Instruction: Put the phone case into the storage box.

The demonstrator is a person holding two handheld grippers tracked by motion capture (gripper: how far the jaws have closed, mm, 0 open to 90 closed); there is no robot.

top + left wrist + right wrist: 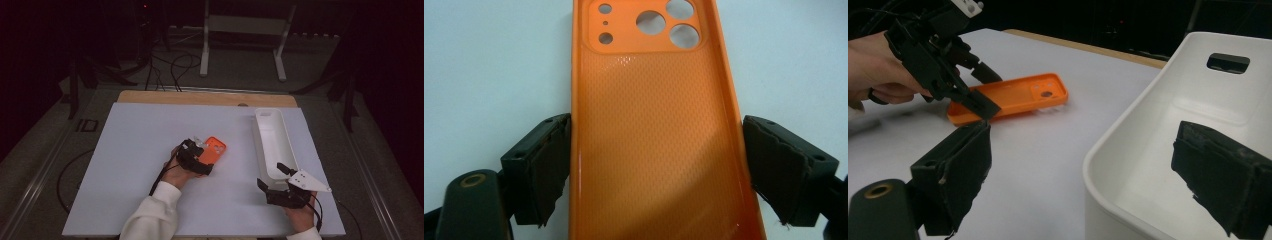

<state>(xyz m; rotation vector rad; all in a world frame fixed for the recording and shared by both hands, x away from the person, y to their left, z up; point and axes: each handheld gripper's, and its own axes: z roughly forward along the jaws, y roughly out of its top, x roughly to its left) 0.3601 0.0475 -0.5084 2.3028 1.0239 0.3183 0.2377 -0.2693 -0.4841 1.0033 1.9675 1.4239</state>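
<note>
The flat orange plastic phone case (214, 149) with round camera cut-outs lies hollow side up near the middle of the white table top (135, 150), well away from every edge, with bare board all round it. The left gripper (656, 165) straddles its near end: one black pad touches one long side, while a thin gap seems to show at the other, so whether the case is truly pinched I cannot tell. No earlier picture bears on it. The long white plastic bin (272, 142) with a slot handle stands near the table's right edge, well apart from the case; its inside looks bare. The right gripper (1103, 165) has its jaws spread wide, grasping nothing, one jaw over the bin's near end, the other outside its wall.
</note>
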